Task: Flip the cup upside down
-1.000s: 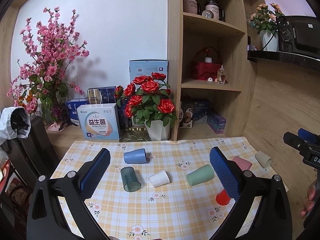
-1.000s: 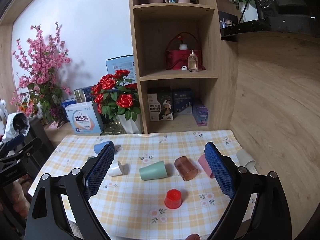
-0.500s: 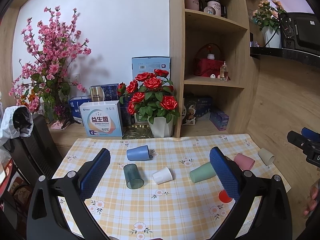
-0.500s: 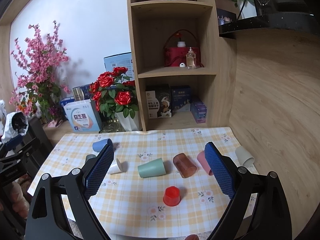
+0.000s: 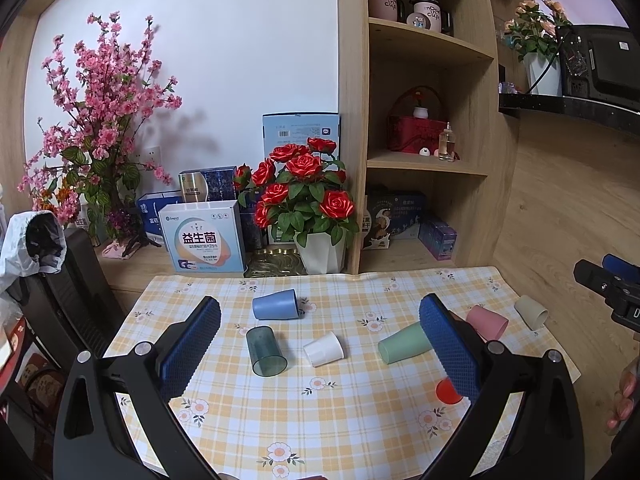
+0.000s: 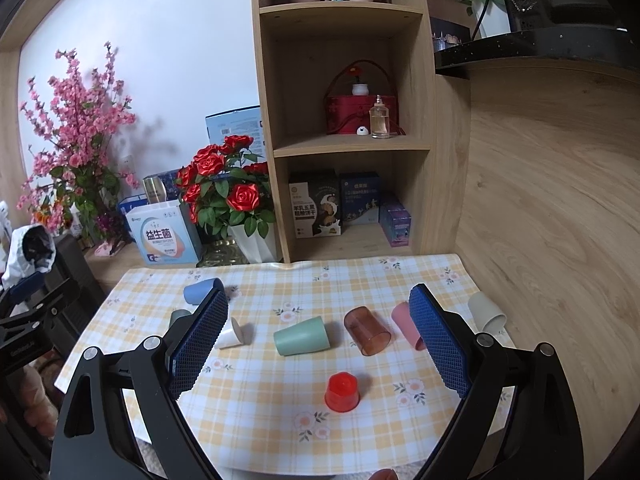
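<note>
On the table (image 6: pixel 256 408), covered with a yellow checked cloth printed with flowers, eight cups are spread out, and both grippers hang above the near edge holding nothing.

At the left, the left gripper (image 5: pixel 320 344) has its fingers (image 5: pixel 192 350) spread wide apart and empty. Beyond them a blue cup (image 5: pixel 275 305) lies on its side near the back of the table. Just in front of it a dark see-through cup (image 5: pixel 266 351) lies tipped with its mouth toward the camera, and a small white cup (image 5: pixel 324 349) lies on its side beside that.

Toward the middle, a green cup (image 6: pixel 302 336) lies on its side, with a brown see-through cup (image 6: pixel 367 331) lying just to its right. In front of these two, a red cup (image 6: pixel 342 392) stands upside down on the cloth, apart from the others.

Further right, a pink cup (image 6: pixel 405 322) lies on its side, partly hidden behind one blue pad of the right gripper (image 6: pixel 318 350), whose fingers (image 6: pixel 438 346) are also wide open and empty. A beige cup (image 6: pixel 487 312) lies at the right edge of the table.
</note>
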`<state>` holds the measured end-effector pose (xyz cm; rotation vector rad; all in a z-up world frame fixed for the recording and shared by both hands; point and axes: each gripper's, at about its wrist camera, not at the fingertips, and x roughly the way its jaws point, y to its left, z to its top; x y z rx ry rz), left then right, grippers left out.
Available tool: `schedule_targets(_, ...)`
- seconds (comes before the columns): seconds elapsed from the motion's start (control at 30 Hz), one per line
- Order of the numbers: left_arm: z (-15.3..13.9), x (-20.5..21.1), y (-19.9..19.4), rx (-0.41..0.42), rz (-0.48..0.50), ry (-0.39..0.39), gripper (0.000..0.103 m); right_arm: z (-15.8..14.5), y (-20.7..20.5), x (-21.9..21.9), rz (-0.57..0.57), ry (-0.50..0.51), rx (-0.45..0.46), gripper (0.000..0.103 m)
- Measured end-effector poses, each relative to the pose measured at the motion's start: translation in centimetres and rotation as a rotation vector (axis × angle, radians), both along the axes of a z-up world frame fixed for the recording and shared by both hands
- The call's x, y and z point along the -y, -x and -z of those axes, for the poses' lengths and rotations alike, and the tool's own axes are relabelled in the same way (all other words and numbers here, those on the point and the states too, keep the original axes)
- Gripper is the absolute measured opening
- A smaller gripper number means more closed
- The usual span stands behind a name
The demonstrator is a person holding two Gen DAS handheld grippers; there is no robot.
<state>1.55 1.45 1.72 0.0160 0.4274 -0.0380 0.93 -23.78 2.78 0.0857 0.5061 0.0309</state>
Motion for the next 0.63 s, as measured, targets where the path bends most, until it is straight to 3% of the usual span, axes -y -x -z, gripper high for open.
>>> schedule_targets(0.43,0.15,-0.25,-0.11,-0.020,0.006,0.020,0.097,0.03,0.16,0.03,-0.003,0.000,-0.004,0.089)
schedule_targets(0.63,-0.02,0.16,0.19,0.014,-0.032,-0.033,0.097,0.29,0.19,-0.13,-0.002,-0.006,-0.008,0.089)
